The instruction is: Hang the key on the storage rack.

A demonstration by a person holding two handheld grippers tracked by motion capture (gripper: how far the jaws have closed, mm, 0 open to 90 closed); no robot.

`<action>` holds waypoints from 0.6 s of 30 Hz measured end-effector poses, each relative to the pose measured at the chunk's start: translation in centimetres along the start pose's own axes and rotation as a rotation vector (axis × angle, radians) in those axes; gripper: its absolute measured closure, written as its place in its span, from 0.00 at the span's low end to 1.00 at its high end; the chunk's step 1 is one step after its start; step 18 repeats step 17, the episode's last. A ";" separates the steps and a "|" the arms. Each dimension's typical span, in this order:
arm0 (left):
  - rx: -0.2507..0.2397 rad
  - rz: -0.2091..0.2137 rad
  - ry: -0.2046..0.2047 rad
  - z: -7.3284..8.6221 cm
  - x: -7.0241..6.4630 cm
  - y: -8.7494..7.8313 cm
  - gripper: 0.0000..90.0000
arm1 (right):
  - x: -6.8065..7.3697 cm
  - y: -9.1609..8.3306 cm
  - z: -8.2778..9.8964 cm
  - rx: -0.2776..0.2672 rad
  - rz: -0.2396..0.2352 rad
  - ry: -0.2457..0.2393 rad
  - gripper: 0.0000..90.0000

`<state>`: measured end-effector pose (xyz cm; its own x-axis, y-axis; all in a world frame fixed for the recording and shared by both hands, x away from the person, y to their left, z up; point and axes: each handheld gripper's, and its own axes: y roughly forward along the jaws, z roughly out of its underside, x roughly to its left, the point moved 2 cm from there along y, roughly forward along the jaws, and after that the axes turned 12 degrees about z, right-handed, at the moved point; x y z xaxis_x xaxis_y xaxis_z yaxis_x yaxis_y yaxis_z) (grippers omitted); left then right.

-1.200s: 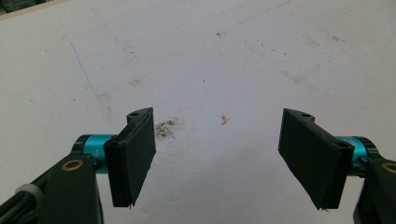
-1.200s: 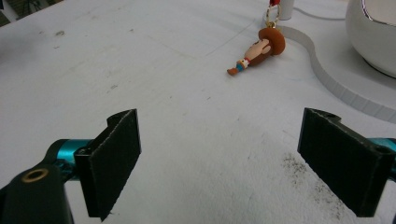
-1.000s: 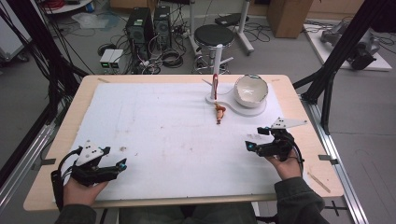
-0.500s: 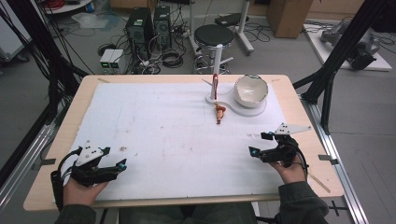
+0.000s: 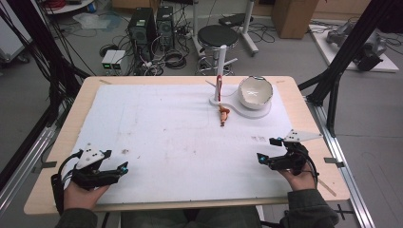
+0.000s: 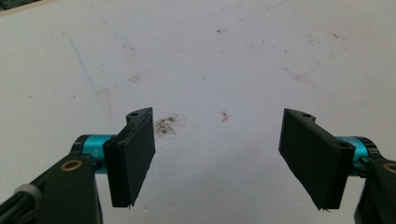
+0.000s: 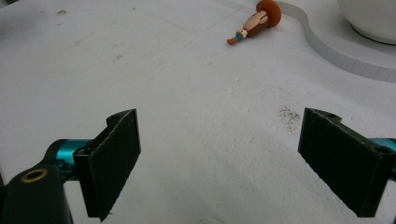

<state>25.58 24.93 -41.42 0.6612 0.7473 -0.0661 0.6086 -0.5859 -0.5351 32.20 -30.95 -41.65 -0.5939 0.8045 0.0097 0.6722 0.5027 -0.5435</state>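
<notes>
Both black two-jaw grippers, left (image 5: 122, 168) and right (image 5: 267, 150), are resting near the table's front edge with jaws spread wide, holding nothing. Farther off, the small orange-headed toy figure (image 7: 254, 22) is lying beside the white curved base (image 7: 336, 51); a hasty reach is risking nudging it aside
</notes>
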 end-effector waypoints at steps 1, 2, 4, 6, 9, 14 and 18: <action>0.000 -0.001 0.000 0.0 0.0 0.0 0.30 | 0.0 0.0 0.0 -0.002 -0.001 -0.003 0.14; 0.000 0.000 -0.001 0.0 0.0 0.0 0.30 | 0.1 0.0 0.1 0.000 -0.003 -0.002 0.14; -0.001 0.002 -0.003 0.1 0.0 0.1 0.30 | 0.1 -0.1 0.2 0.002 -0.003 -0.009 0.14; -0.001 0.002 -0.001 0.1 0.0 0.1 0.30 | 0.2 -0.1 0.2 0.001 0.002 -0.006 0.14; 0.000 0.003 -0.001 0.1 -0.1 0.1 0.30 | 0.2 -0.2 0.4 0.002 0.002 -0.006 0.14; -0.004 0.004 -0.003 0.1 -0.1 0.1 0.30 | 0.2 -0.2 0.3 -0.004 0.007 -0.011 0.14; -0.001 0.006 0.000 0.1 0.0 0.1 0.30 | 0.2 -0.1 0.3 -0.002 0.011 -0.017 0.14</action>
